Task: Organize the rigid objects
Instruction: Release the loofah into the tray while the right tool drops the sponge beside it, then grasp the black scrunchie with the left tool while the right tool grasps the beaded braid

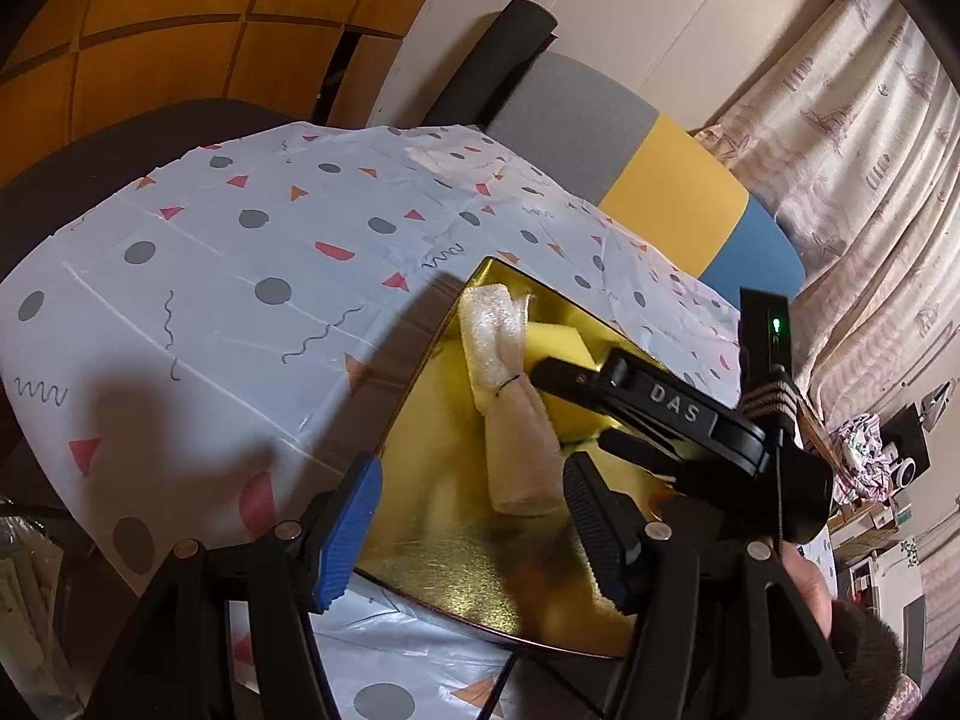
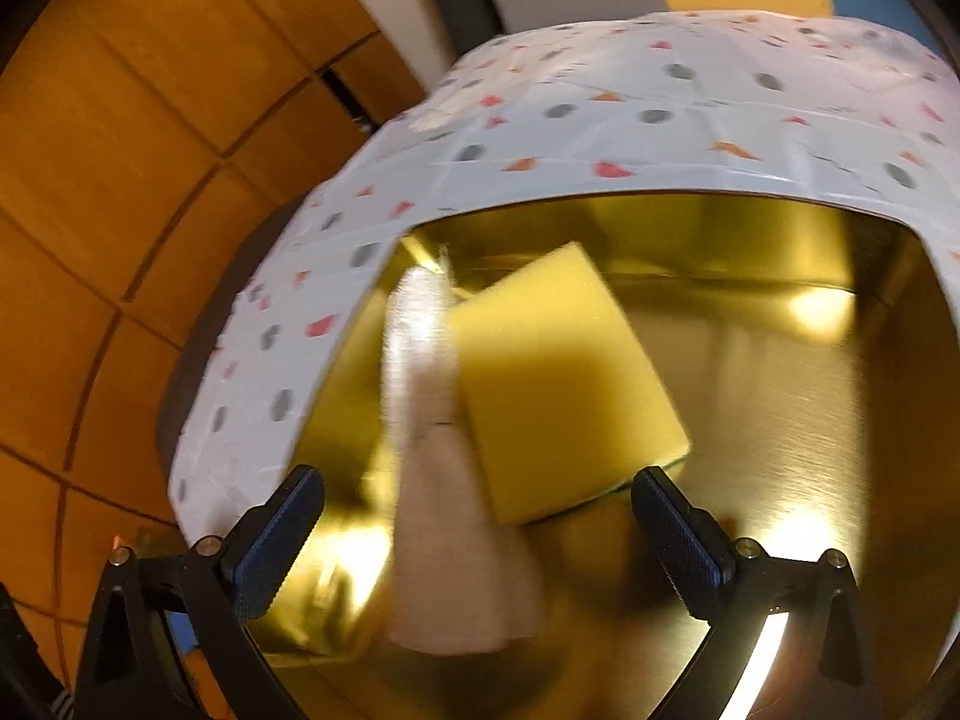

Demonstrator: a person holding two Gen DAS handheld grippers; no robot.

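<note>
A shiny gold tray point(image 1: 432, 528) lies on a patterned white tablecloth point(image 1: 210, 312). In it lie a white foam roll point(image 1: 510, 420) and a yellow sponge point(image 1: 555, 348). My left gripper point(image 1: 474, 534) is open and empty above the tray's near part. The right gripper's black body reaches into the tray from the right beside the roll. In the right wrist view the tray point(image 2: 810, 420) fills the frame, with the foam roll point(image 2: 438, 480) and the yellow sponge point(image 2: 558, 378) side by side. My right gripper point(image 2: 480, 528) is open just above them, holding nothing.
Wooden panelled wall point(image 1: 150, 30) stands behind the table. A grey, yellow and blue chair back point(image 1: 660, 180) is at the far side, patterned curtains point(image 1: 870, 150) to the right. Cluttered shelves point(image 1: 882, 480) sit at the far right.
</note>
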